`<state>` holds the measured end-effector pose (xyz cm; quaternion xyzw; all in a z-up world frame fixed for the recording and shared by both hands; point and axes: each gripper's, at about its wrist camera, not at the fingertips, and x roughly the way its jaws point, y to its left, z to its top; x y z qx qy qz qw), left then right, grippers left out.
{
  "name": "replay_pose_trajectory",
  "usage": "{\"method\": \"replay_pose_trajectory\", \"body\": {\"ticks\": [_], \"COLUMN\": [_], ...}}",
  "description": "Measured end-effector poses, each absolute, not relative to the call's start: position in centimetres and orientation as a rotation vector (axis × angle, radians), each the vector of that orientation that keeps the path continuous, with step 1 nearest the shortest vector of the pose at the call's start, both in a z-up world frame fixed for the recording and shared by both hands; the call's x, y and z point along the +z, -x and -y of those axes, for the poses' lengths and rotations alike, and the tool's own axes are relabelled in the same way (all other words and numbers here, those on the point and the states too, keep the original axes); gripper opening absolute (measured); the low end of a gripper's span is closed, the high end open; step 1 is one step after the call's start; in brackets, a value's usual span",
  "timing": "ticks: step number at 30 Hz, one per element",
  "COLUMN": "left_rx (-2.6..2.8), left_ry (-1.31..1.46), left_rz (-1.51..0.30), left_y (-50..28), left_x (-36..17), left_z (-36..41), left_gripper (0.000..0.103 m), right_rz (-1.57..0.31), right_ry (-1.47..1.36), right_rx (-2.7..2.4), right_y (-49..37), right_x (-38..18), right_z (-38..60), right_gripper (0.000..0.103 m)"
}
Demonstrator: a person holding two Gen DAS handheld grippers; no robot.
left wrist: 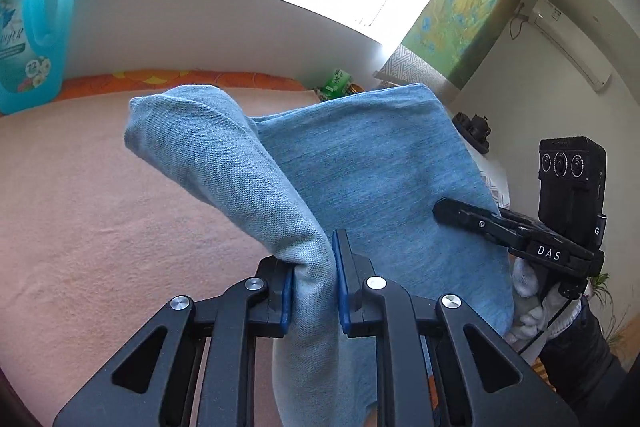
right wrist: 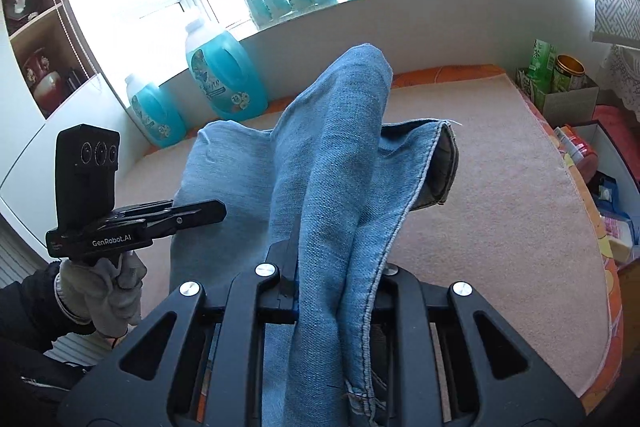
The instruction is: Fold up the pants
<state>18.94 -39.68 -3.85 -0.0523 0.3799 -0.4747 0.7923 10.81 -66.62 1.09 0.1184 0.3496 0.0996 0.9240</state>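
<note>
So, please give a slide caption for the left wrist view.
Left gripper pinches a fold of the jeans above the mat.

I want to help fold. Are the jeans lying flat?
No, lifted and bunched: the jeans hang pinched in both the left gripper and right gripper.

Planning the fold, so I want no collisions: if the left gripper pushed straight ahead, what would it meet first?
The left gripper, shut on the jeans, would probably meet the lifted denim itself, then likely the beige mat; depth is unclear.
</note>
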Motion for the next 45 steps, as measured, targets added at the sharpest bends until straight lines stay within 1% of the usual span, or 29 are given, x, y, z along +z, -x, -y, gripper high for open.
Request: {"method": "replay_pose_trajectory", "body": {"ticks": [6, 11, 15, 20, 28, 33, 36, 38, 39, 40, 41, 43, 44, 45], "left_rx": [-1.039, -1.048, -1.039, -1.018, -0.997, -0.981, -0.939, -0.875, -0.845, -0.821, -0.805, -0.792, -0.791, -0.781], "left_ry": [0.097, 0.129, 0.128, 0.121, 0.113, 0.118, 0.095, 0.043, 0.053, 0.068, 0.080, 0.082, 0.061, 0.029], "left_rz": [-0.724, -0.681, -0.657, -0.642, -0.669, -0.719, -0.748, -0.769, -0.804, -0.845, -0.872, -0.867, -0.850, -0.829], "left_y": [-20.5, -24.1, -27.2, -30.6, -36.0, -39.2, -41.8, -43.2, -44.0, -44.8, -45.3, -45.2, -45.0, -44.6], "left_x": [0.3, 3.1, 4.2, 3.9, 1.3, -2.0, -4.6, -6.4, -7.3, -8.3, -8.9, -9.3, -9.1, -9.0], "left_z": [41.1, 42.9, 44.6, 46.5, 49.6, 51.0, 52.0, 52.6, 52.5, 52.3, 51.9, 51.2, 51.0, 50.9], "left_gripper": [0.015, 0.015, 0.015, 0.015, 0.015, 0.015, 0.015, 0.015, 0.016, 0.020, 0.021, 0.022, 0.022, 0.025], "right_rz": [-0.646, -0.600, -0.591, -0.604, -0.670, -0.732, -0.774, -0.836, -0.868, -0.892, -0.895, -0.889, -0.891, -0.894], "right_ry": [-0.210, -0.193, -0.175, -0.138, -0.120, -0.143, -0.101, -0.112, -0.139, -0.162, -0.175, -0.160, -0.138, -0.119], "right_rx": [0.172, 0.138, 0.116, 0.089, 0.073, 0.067, 0.022, -0.043, -0.076, -0.096, -0.107, -0.116, -0.118, -0.124], "right_y": [-12.9, -16.3, -19.9, -25.1, -33.0, -37.4, -40.2, -42.1, -42.9, -43.3, -43.5, -43.4, -43.3, -43.3], "right_x": [5.2, 7.7, 8.5, 8.3, 4.9, 1.0, -2.1, -4.2, -5.2, -6.0, -6.6, -6.9, -6.9, -6.9], "right_z": [67.3, 68.5, 69.6, 71.1, 74.2, 76.5, 77.6, 78.9, 79.7, 80.4, 80.8, 80.9, 80.7, 80.5], "right_gripper": [0.018, 0.018, 0.018, 0.018, 0.018, 0.018, 0.018, 0.020, 0.024, 0.026, 0.026, 0.032, 0.033, 0.034]}}
